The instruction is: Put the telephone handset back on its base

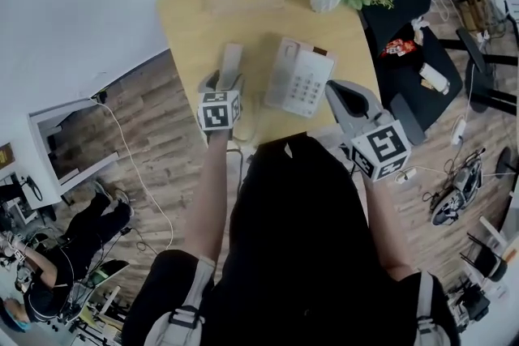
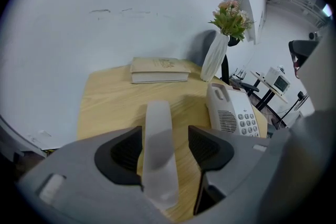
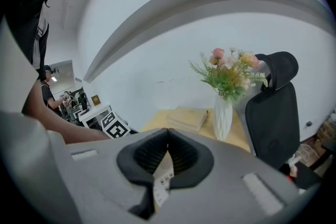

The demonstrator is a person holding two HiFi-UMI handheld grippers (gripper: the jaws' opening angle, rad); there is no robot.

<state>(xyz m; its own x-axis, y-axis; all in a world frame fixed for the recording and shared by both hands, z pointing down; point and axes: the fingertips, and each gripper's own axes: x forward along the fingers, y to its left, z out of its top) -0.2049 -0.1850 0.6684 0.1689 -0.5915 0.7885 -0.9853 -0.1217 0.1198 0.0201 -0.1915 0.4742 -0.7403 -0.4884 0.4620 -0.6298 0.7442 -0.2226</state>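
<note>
handset [image 2: 157, 128] lies between spread left gripper [image 2: 167, 145] jaws; right gripper [image 3: 168, 136] pressed together.

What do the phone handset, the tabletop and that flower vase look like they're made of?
Handset: probably plastic; pale grey, smooth, matte, with rounded moulded edges.
Tabletop: light wood or a wood-look laminate; grain lines run across it, with little sheen.
Vase: white and opaque, perhaps ceramic; from here it can't be told from plastic.
</note>
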